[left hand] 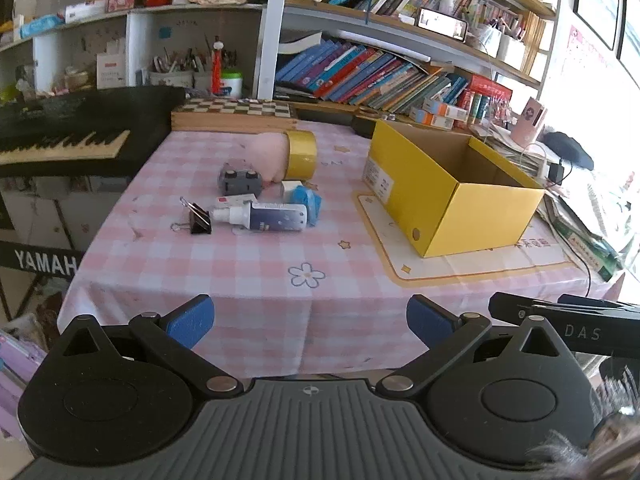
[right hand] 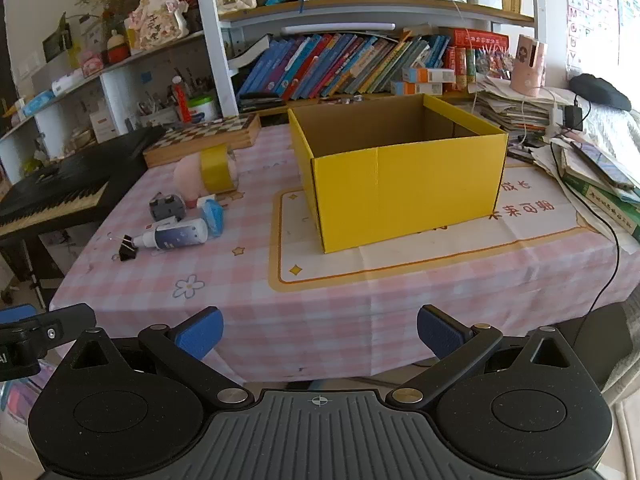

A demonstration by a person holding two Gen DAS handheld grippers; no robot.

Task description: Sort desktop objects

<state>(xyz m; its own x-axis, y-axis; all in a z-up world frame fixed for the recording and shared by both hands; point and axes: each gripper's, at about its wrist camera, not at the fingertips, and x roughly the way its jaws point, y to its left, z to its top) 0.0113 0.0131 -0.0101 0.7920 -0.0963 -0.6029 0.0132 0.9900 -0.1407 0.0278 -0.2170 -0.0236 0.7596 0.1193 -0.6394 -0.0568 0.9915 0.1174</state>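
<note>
Both tools hang short of the near edge of the table, tilted down toward it. The left gripper point(left hand: 310, 322) has its blue-padded jaws spread wide with nothing between them, and the right gripper point(right hand: 320, 330) is the same: fully released, empty.

Beyond them the pink-and-white checked tablecloth point(left hand: 224, 276) is bare along the near edge. The loose things sit in a cluster toward the far left corner: a black metal binder clip point(left hand: 199, 218) nearest, a white and dark-blue squeeze bottle point(left hand: 267, 218) lying on its side just beside it, a light-blue crumpled packet point(left hand: 308, 200) touching the bottle's end, a small grey blocky gadget point(left hand: 239, 181) behind, then a roll of yellow tape point(left hand: 302, 154) standing on edge against a soft pink plush lump point(left hand: 269, 152). The open yellow cardboard box point(right hand: 400, 184) stands on a cream mat on the right half, apparently empty.

Nothing looks sorted yet, so I'd judge the first pick is in hand. The left tool is better placed. I'd start with the bottle, closing across its narrow width; it may roll. The clip lies low and could skid, so come down squarely.
</note>
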